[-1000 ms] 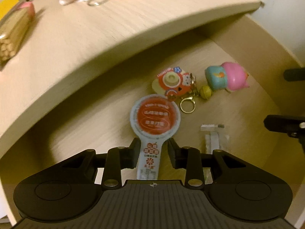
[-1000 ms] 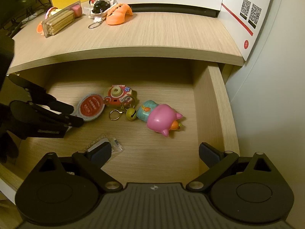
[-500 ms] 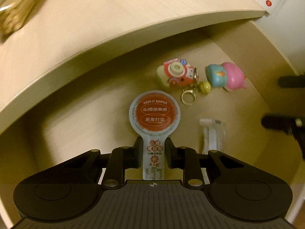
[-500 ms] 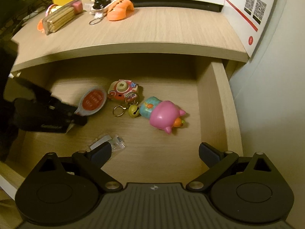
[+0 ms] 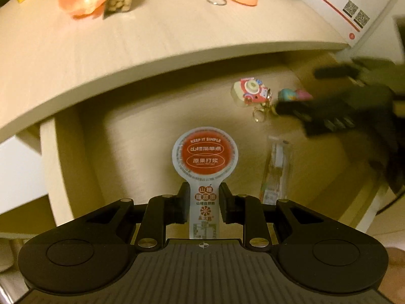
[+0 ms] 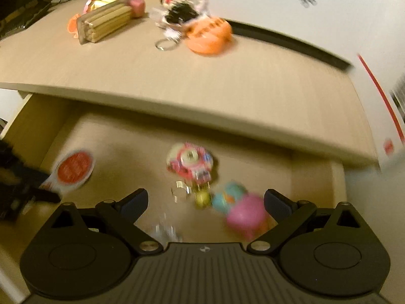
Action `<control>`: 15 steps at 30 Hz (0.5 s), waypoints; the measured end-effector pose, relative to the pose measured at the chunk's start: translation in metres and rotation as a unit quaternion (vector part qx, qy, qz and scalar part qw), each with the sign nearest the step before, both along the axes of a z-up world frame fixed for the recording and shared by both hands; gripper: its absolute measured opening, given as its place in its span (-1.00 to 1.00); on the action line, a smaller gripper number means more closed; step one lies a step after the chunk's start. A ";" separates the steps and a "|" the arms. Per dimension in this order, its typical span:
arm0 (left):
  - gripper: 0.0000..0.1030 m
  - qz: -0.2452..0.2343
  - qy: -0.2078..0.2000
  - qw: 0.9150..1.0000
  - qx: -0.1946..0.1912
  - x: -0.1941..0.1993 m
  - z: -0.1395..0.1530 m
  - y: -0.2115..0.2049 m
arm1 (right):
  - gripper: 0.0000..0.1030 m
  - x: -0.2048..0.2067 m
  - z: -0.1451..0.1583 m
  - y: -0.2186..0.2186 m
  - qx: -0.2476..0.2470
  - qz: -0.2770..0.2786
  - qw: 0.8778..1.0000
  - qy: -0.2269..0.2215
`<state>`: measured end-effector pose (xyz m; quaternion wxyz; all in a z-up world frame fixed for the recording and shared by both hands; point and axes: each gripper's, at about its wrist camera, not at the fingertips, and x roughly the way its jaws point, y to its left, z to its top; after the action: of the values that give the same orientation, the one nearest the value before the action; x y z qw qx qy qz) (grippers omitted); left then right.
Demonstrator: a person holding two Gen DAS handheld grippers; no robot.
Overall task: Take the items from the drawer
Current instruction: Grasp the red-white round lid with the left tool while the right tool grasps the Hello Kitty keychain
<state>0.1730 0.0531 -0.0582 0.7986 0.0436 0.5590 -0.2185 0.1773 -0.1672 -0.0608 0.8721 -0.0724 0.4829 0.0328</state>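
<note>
Clamping the stem of the round red-labelled snack packet, the left gripper holds it above the drawer floor. At two o'clock lie the camera keychain and pink toy, under the wide-open, empty right gripper.

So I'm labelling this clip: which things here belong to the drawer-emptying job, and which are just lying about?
Job:
- left claw, shut on the snack packet
- right claw, open
- camera keychain
- pink and teal toy
- clear sachet
- drawer

Lying about, on the desk top:
- orange toy
- box of sticks
- white box
</note>
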 end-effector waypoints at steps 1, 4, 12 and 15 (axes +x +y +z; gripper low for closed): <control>-0.48 0.001 0.003 1.000 -0.001 -0.002 -0.001 0.002 | 0.91 0.008 -0.003 0.006 -0.007 0.004 1.000 -0.004; -0.48 0.007 0.009 1.000 -0.006 -0.005 -0.003 0.007 | 0.91 0.026 -0.013 0.016 -0.014 0.009 1.000 -0.003; -0.48 0.020 -0.023 1.000 0.004 -0.006 0.010 0.005 | 0.75 0.055 -0.040 0.024 -0.009 -0.017 1.000 0.024; -0.48 0.019 -0.022 1.000 0.003 -0.008 0.011 0.002 | 0.44 0.056 -0.045 0.023 0.003 -0.015 0.999 0.040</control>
<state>0.1655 0.0555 -0.0474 0.8148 0.0404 0.5426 -0.2003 0.2338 -0.1447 -0.1057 0.8525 -0.0612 0.5186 0.0241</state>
